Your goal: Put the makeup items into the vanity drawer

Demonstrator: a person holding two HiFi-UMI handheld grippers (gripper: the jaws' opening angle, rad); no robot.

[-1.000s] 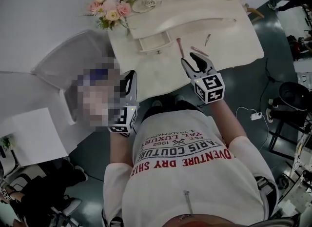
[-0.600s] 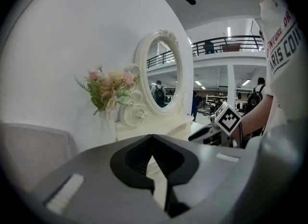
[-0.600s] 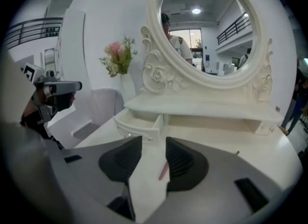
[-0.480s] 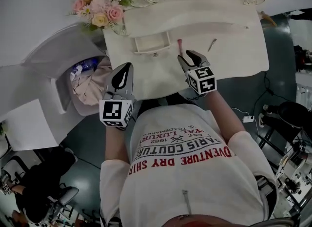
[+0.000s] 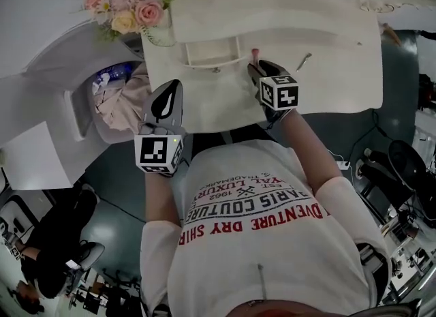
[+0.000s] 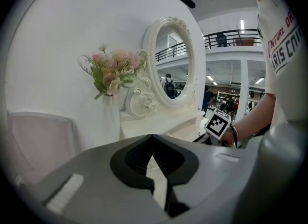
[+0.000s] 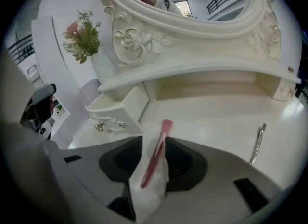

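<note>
My left gripper (image 5: 172, 91), closed tip to tip and empty, hangs left of the open drawer (image 5: 216, 65), on my side of it. The pink stick (image 7: 155, 158) lies on the tabletop (image 7: 216, 122) just right of the drawer. Its long axis is in line with my right gripper (image 7: 153, 140), whose jaws stand apart astride it, pads clear. I judge the right gripper takes this pick, closing across the stick's width.

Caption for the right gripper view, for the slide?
Right gripper, jaws open either side of a pink makeup stick lying on the vanity top; open drawer ahead-left.
</note>
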